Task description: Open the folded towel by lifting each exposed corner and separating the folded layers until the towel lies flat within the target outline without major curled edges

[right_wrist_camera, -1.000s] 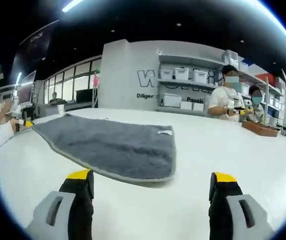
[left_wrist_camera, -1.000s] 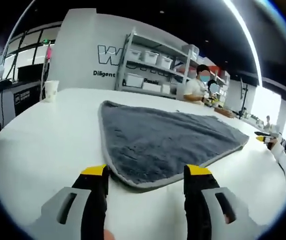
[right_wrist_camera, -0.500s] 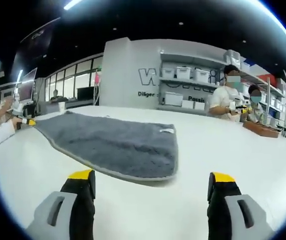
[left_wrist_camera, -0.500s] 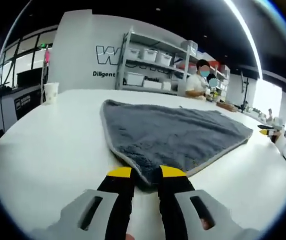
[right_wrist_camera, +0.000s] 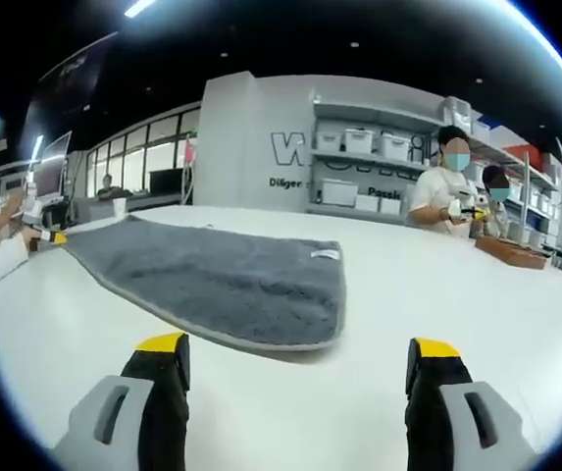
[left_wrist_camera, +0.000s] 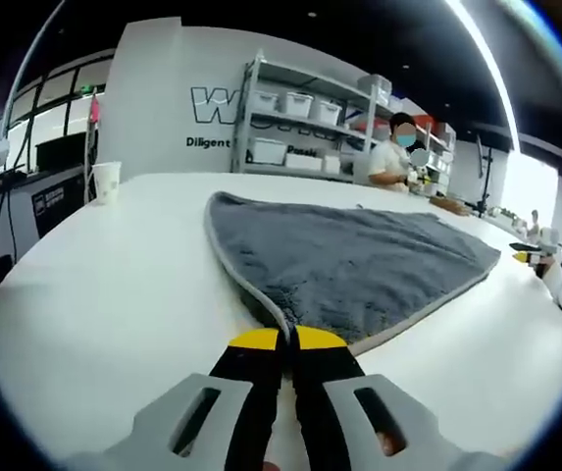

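Grey towel (left_wrist_camera: 349, 267) ×1 (folded) | left gripper (left_wrist_camera: 287, 340) pinching its corner | right gripper (right_wrist_camera: 298, 345) wide apart, empty

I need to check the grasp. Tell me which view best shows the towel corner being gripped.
The left gripper view: the left gripper has its jaws shut on the grey towel corner. The right gripper view shows the towel's far end.

Towel (left_wrist_camera: 359, 270) corner between left gripper (left_wrist_camera: 287, 340) fingers (left_wrist_camera: 258, 341)
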